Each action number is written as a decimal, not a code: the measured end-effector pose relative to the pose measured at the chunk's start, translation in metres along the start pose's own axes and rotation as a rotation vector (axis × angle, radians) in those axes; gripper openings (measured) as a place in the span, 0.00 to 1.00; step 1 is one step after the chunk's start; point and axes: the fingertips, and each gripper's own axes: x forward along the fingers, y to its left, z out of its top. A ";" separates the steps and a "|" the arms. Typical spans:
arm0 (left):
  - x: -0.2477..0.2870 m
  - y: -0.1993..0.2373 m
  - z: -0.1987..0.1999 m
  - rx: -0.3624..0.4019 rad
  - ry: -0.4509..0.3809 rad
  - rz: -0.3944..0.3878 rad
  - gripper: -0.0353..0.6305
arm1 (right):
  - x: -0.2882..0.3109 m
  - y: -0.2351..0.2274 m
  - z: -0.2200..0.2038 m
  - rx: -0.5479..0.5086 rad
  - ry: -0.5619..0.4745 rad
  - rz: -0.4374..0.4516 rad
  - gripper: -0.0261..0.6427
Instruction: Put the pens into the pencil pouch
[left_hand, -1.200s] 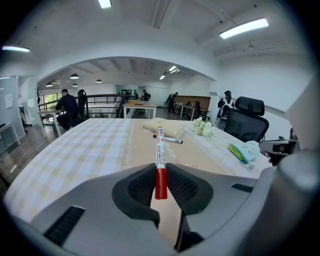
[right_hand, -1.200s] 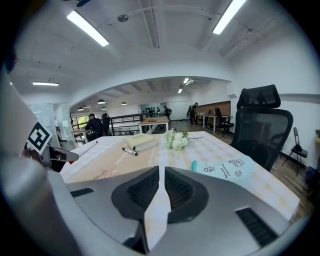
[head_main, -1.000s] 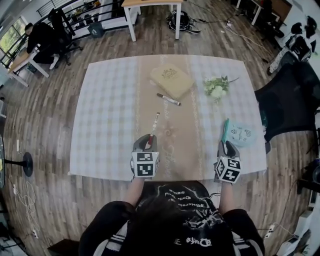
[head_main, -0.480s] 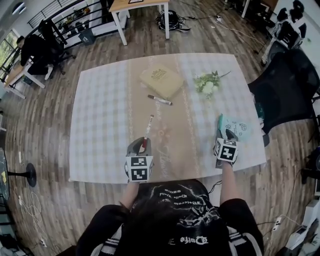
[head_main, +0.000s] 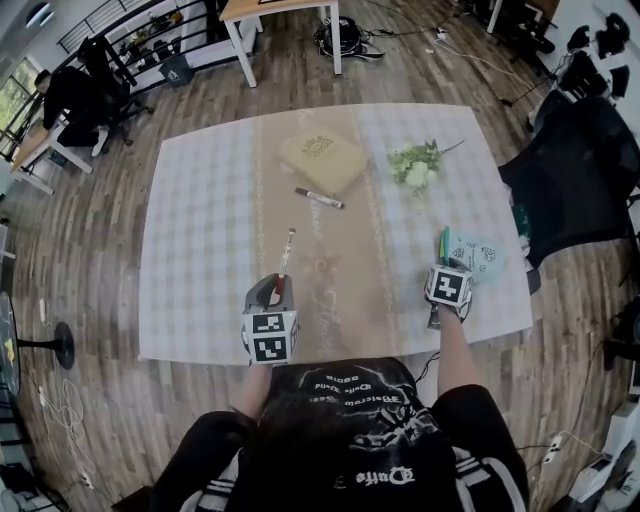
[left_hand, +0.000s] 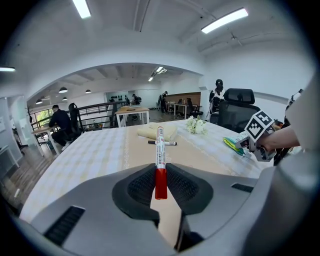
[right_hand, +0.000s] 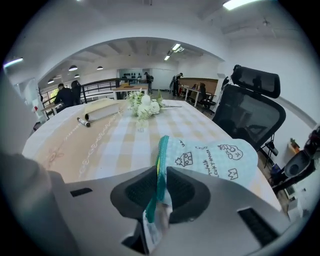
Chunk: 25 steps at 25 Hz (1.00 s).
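A red-capped pen (left_hand: 160, 155) juts forward from my left gripper (left_hand: 160, 185), which is shut on its capped end above the table's near edge (head_main: 284, 258). A second pen, black (head_main: 319, 198), lies on the table runner farther off. The mint pencil pouch (right_hand: 210, 157) lies at the table's right side (head_main: 478, 256). My right gripper (right_hand: 161, 187) is closing on the pouch's teal zipper edge, which stands between its pads; in the head view the right gripper (head_main: 443, 262) sits at the pouch's left end.
A tan book (head_main: 322, 160) lies beyond the black pen, and a white flower sprig (head_main: 416, 168) lies to its right. A black office chair (head_main: 570, 190) stands close to the table's right side. The checked tablecloth (head_main: 200, 230) covers the table.
My right gripper has moved forward and down onto the pouch's zipper edge. The left gripper has stayed in place with the red pen.
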 end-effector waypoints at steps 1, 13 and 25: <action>0.000 -0.001 -0.001 -0.003 0.003 -0.002 0.18 | 0.000 -0.002 0.000 0.015 -0.007 -0.003 0.14; 0.008 -0.019 -0.005 0.007 0.008 -0.061 0.18 | -0.007 -0.008 0.002 0.068 -0.056 0.035 0.10; 0.014 -0.051 -0.011 0.068 0.037 -0.216 0.18 | -0.039 0.008 0.021 0.053 -0.167 0.094 0.08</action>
